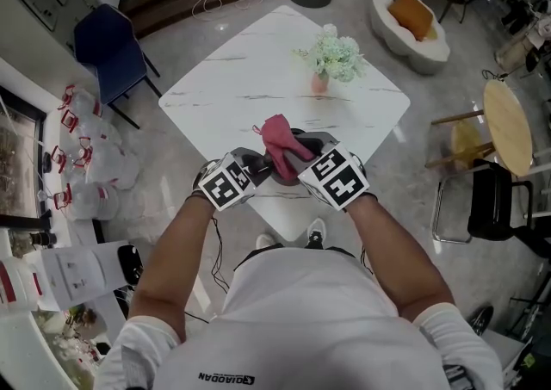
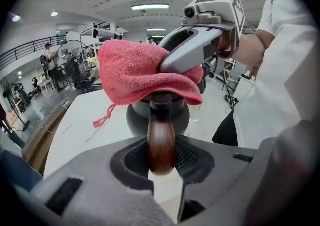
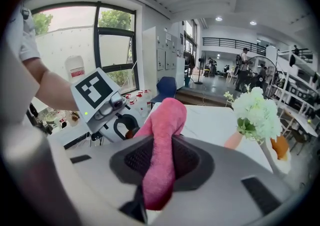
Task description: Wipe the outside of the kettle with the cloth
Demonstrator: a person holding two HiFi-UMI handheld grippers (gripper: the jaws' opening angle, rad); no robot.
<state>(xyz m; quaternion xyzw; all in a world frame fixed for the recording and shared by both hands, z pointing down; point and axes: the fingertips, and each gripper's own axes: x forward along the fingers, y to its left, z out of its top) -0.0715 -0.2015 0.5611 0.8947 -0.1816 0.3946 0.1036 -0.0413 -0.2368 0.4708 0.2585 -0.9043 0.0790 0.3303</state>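
A dark kettle (image 1: 281, 177) stands at the near edge of the white table (image 1: 250, 61), mostly hidden between the two grippers. My left gripper (image 2: 162, 166) is shut on its brown wooden handle (image 2: 161, 137); the grey kettle body (image 2: 134, 120) shows behind it. A pink cloth (image 2: 132, 73) lies draped over the kettle's top. My right gripper (image 3: 159, 170) is shut on that cloth (image 3: 162, 130), pressing it down from the right. In the head view the left gripper (image 1: 255, 173) and the right gripper (image 1: 301, 160) flank the cloth (image 1: 280, 140).
A pink vase of pale flowers (image 1: 331, 57) stands mid-table behind the kettle. A blue chair (image 1: 112, 48) is beyond the table's left corner, a white armchair (image 1: 413, 22) at the far right, and a round wooden side table (image 1: 510, 126) and black chair (image 1: 495, 203) to the right.
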